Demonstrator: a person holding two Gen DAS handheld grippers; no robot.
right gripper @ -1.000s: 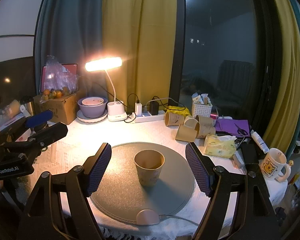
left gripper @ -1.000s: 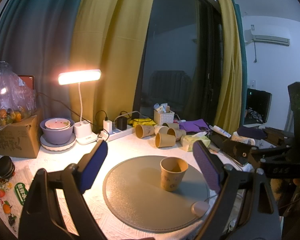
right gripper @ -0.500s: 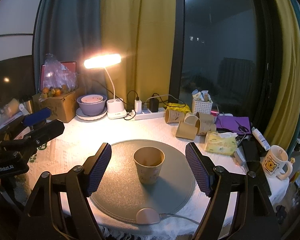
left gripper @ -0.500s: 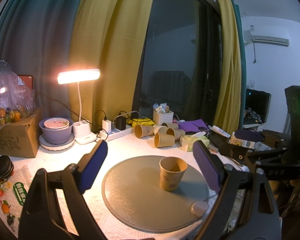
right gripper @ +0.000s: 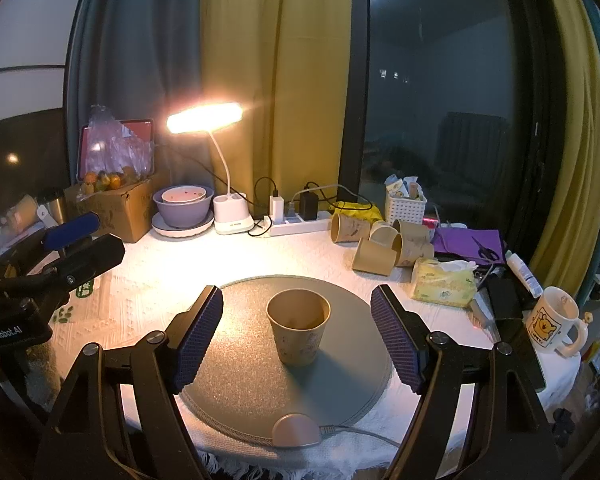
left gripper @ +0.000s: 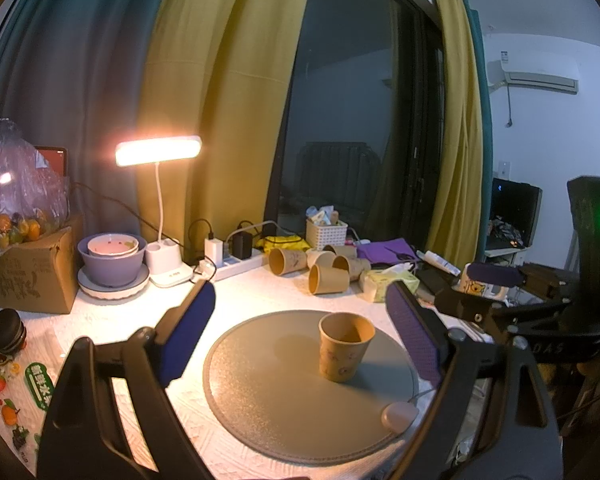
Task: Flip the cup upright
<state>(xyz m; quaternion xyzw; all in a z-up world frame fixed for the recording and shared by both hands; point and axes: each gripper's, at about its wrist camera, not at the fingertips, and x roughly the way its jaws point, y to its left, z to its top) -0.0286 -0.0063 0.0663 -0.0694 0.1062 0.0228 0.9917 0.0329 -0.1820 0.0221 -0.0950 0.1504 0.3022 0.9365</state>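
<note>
A brown paper cup [left gripper: 345, 346] stands upright, mouth up, on the round grey mat [left gripper: 284, 392]; it also shows in the right wrist view [right gripper: 298, 326] on the mat [right gripper: 240, 376]. My left gripper [left gripper: 300, 336] is open and empty, held back from the cup. My right gripper [right gripper: 298, 338] is open and empty, its blue pads either side of the cup but nearer the camera, not touching it. Each gripper shows in the other's view, the right one [left gripper: 496, 280] and the left one [right gripper: 70, 236].
Several paper cups [right gripper: 380, 244] lie on their sides behind the mat. A lit desk lamp [right gripper: 228, 204], purple bowl [right gripper: 183, 208], power strip [right gripper: 296, 224], cardboard box [right gripper: 116, 208], tissue pack [right gripper: 444, 280], white basket [right gripper: 405, 205] and bear mug [right gripper: 552, 322] stand around.
Both grippers have drifted back slightly and stay open. The cup has not moved on the mat.
</note>
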